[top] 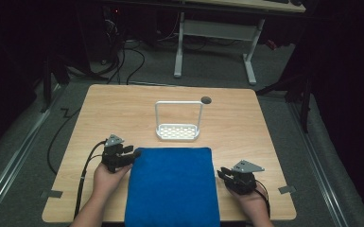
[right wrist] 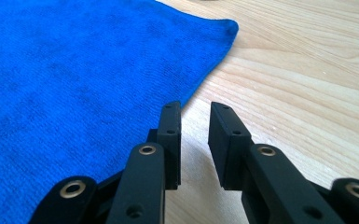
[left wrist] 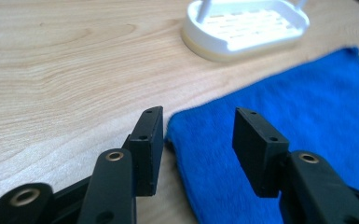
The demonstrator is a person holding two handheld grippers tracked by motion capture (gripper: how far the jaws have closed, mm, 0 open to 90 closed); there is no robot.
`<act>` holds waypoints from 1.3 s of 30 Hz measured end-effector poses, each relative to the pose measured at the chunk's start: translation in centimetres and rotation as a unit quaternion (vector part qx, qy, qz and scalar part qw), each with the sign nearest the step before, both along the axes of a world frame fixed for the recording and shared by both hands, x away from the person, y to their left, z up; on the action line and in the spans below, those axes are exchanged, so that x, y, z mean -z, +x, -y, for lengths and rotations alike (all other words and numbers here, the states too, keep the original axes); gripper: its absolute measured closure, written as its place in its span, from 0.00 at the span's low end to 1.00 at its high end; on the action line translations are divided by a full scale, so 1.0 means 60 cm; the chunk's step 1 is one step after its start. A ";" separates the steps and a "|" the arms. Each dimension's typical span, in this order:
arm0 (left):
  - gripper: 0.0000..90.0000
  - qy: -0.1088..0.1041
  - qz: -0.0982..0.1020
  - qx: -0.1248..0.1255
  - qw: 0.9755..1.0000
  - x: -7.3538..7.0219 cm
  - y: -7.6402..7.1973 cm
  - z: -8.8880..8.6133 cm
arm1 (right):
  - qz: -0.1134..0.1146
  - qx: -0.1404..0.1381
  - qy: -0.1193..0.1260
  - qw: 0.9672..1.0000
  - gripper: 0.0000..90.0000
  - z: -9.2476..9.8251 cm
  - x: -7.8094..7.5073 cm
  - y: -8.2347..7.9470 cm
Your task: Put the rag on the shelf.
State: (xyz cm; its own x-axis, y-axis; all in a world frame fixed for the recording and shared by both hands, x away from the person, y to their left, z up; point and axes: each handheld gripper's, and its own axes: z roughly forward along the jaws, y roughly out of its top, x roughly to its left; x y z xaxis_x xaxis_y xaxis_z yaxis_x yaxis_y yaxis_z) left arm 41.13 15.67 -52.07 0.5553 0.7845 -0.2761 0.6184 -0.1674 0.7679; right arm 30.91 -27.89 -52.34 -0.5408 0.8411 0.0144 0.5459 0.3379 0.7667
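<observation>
1. The left gripper [top: 131, 155] sits at the far left corner of the blue towel [top: 172, 187] — its jaws stand wide apart and clamp nothing.
2. In the left gripper view, that corner of the blue towel [left wrist: 279, 126] lies just ahead of and below the gap; one jaw hangs over bare wood, the other over the cloth.
3. The right gripper [top: 223, 172] rests just beside the towel's right edge, its jaws parted by a narrow gap with nothing between them.
4. In the right gripper view, the towel [right wrist: 74, 79] spreads out ahead and to the side of the jaws — its edge runs past the tip of the nearer jaw, and bare table [right wrist: 307, 84] lies under the gap.
5. The towel lies flat between the two grippers, its near edge reaching the table's front edge.
6. Beyond the left gripper, past the towel's far edge, stands a white soap dish [top: 177, 131] with a tall wire handle; the left gripper view shows its slotted tray [left wrist: 247, 25].
7. A person's hand [top: 105, 178] holds each gripper.
</observation>
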 end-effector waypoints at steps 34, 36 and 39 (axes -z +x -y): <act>0.96 0.039 -0.007 0.011 0.999 0.027 0.018 0.010 | -0.031 0.060 -0.001 0.998 0.66 -0.061 0.004 0.153; 0.96 0.039 -0.007 0.011 0.999 0.027 0.018 0.010 | -0.037 0.059 -0.003 0.998 0.66 -0.063 0.008 0.160; 0.96 0.035 -0.010 0.010 0.999 0.027 0.018 0.008 | -0.031 0.059 -0.012 0.998 0.76 -0.067 0.008 0.159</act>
State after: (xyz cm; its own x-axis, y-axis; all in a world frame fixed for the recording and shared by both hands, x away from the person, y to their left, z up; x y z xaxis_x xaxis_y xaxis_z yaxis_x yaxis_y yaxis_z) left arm 42.21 15.16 -53.68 0.5657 0.7910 -0.2329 0.6298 -0.2323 0.7412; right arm 40.48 -23.85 -52.84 -0.4364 0.8995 0.0236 0.6292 0.2863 0.7226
